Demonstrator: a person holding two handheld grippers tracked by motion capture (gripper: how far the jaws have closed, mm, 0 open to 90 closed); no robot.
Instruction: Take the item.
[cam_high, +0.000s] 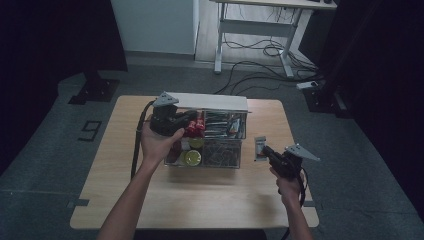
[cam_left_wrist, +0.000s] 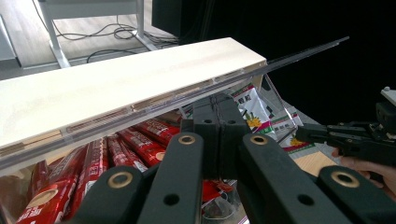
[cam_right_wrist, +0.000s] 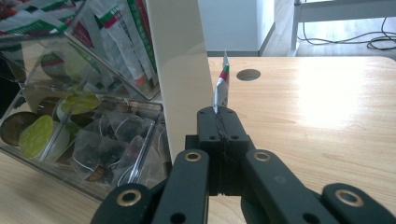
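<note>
- Right gripper (cam_right_wrist: 223, 122) clamped on sachet (cam_right_wrist: 221, 88), near table's (cam_high: 210, 195) right edge, beside organiser (cam_high: 220, 162).
- Left gripper (cam_left_wrist: 218, 112) closed empty at lid (cam_left_wrist: 126, 77).
- Best lowered slowly, edge first.

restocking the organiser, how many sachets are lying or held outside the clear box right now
1: a single sachet pinched upright in the right gripper, over the wooden table just right of the clear box. Others could be hidden behind the box or its raised lid.
</note>
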